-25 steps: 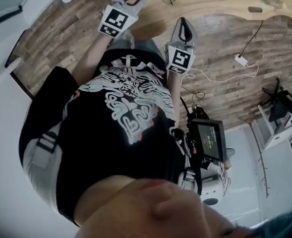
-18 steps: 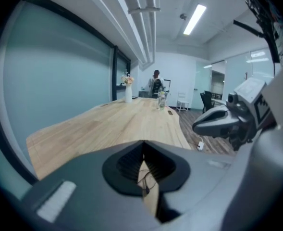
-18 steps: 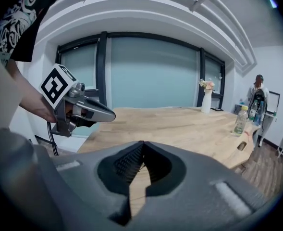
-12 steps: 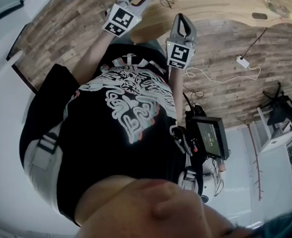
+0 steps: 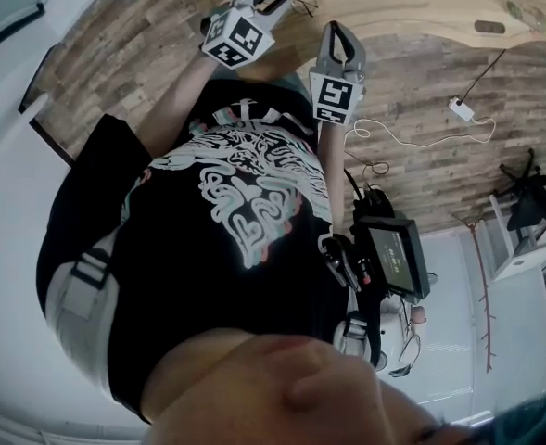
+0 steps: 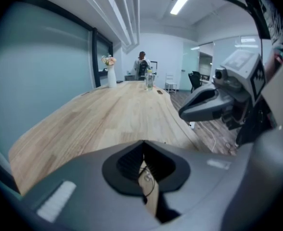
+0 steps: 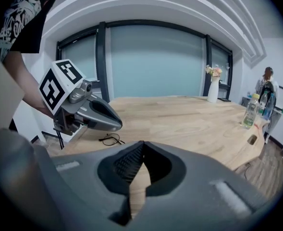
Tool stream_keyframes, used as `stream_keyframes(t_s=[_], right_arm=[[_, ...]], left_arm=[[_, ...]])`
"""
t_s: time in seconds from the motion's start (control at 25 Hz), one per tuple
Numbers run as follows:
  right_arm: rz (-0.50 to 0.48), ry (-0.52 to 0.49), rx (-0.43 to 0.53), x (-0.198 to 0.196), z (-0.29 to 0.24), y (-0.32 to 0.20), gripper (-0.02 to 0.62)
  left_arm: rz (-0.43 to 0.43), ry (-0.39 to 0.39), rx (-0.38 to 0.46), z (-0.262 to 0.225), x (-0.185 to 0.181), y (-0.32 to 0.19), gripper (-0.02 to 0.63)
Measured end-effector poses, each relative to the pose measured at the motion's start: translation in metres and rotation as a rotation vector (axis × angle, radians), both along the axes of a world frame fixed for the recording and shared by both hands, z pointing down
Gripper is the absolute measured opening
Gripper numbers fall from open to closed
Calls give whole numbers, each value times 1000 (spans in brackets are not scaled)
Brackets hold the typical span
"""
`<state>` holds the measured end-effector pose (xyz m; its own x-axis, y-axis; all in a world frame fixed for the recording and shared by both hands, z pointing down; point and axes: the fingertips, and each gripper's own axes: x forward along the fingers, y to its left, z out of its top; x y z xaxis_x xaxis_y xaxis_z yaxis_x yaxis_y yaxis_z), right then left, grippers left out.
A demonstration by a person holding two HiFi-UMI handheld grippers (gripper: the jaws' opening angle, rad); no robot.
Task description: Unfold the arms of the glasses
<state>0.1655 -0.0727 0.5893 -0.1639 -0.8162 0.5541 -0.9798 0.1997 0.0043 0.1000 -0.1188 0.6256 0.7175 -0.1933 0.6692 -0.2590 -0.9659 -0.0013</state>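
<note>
The wooden bench (image 7: 189,119) carries the glasses (image 7: 111,139) near its end. The left gripper (image 7: 117,125) hovers just above them, with the right gripper (image 7: 142,146) nearby. Both pairs of fingers are closed on nothing. The approach seems in hand; next the fingers must part to steady the frame. No brand is legible.
</note>
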Motion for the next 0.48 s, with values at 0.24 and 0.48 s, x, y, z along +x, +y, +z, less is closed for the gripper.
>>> stream_keyframes(t_s=[0.24, 0.48], right_arm=[[-14, -40, -41, 2, 21, -10, -2], [-29, -60, -56, -3, 24, -11, -2]], left_arm=[[56, -63, -28, 23, 10, 0, -11], [123, -106, -88, 30, 7, 15, 45]])
